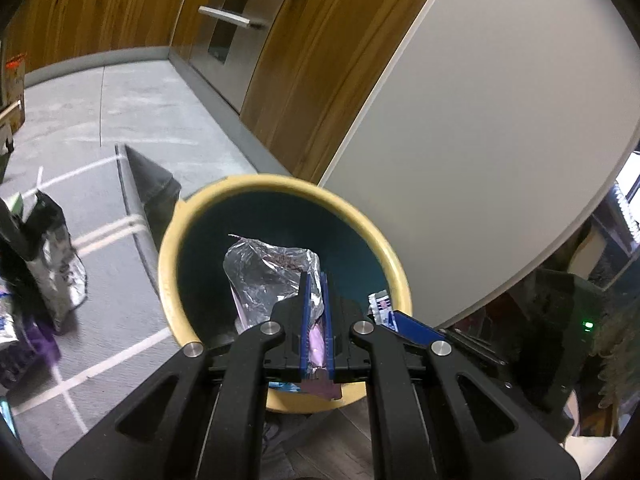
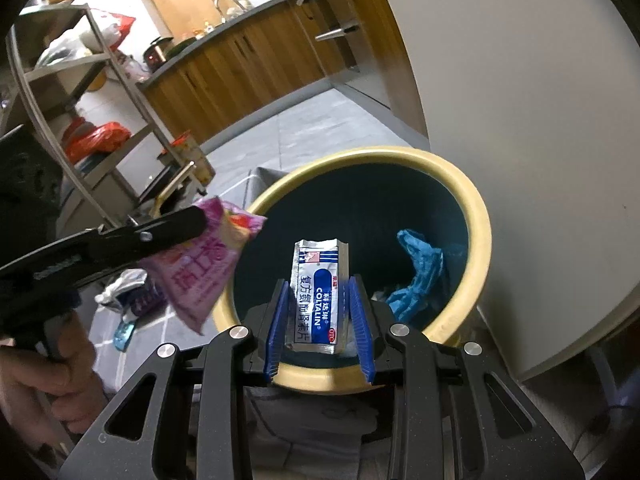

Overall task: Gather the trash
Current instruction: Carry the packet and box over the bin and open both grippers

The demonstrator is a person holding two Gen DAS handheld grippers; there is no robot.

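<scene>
Dim indoor light, fisheye warping, edge blur

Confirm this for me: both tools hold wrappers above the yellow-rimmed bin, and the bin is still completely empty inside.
Not empty. The right wrist view shows crumpled blue material already lying inside the bin. The rest stands: the left tool grips a pink foil wrapper and the right tool holds a blue-and-white sachet, both above the yellow-rimmed bin.
</scene>
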